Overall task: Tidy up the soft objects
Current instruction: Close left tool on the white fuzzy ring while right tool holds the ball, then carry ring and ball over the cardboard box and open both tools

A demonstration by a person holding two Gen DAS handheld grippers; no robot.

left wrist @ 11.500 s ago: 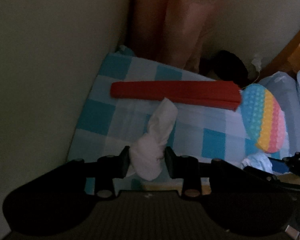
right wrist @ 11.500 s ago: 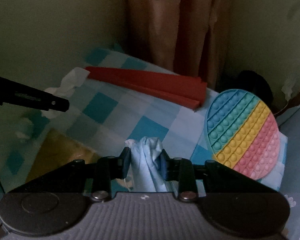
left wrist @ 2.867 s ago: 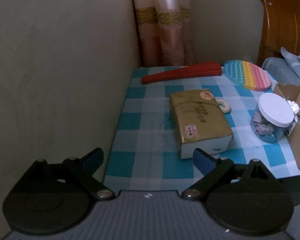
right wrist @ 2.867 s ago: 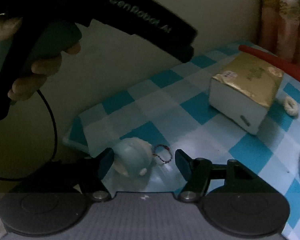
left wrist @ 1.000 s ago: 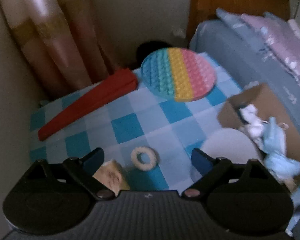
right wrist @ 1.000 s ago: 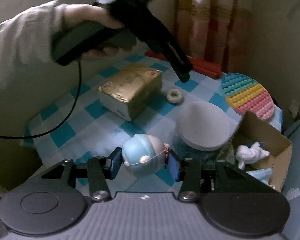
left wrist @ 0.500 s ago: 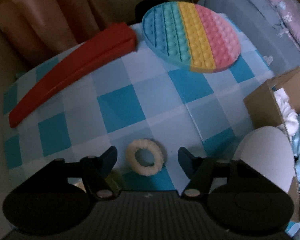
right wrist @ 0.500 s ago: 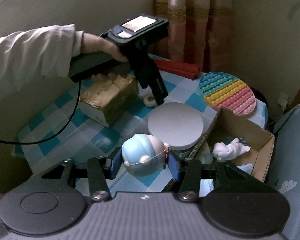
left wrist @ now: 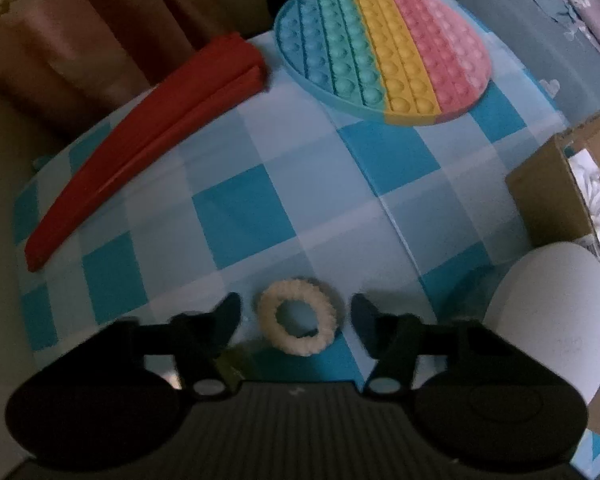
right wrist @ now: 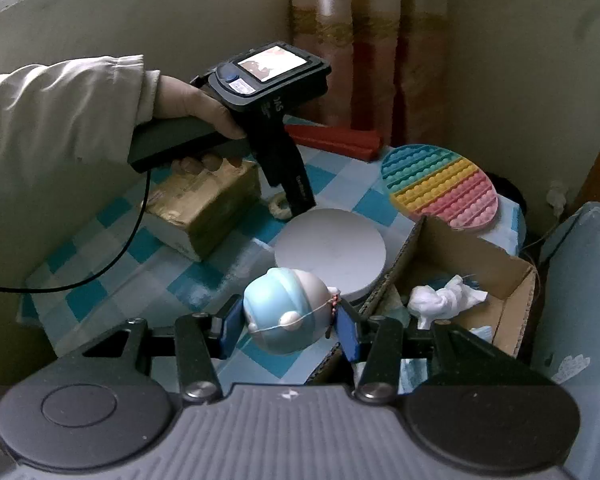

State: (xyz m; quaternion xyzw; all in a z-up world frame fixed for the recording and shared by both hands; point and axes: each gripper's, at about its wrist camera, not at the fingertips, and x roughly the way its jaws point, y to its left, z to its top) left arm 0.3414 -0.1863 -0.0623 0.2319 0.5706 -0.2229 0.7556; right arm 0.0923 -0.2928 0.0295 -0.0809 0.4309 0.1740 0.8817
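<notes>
My left tongs [left wrist: 296,312] sit open around the cream ring [left wrist: 297,327], narrower than before; my right tongs [right wrist: 286,326] still grip the blue toy [right wrist: 288,310].

Home bedroom: curtain [right wrist: 364,40], bedding [left wrist: 572,4], checkered tablecloth [left wrist: 240,216].

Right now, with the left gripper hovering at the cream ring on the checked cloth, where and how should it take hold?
Across its outer rim, coming straight down from above. The cream ring lies flat between the open fingers of the left gripper, so closing should pinch both sides; it looks soft.
</notes>
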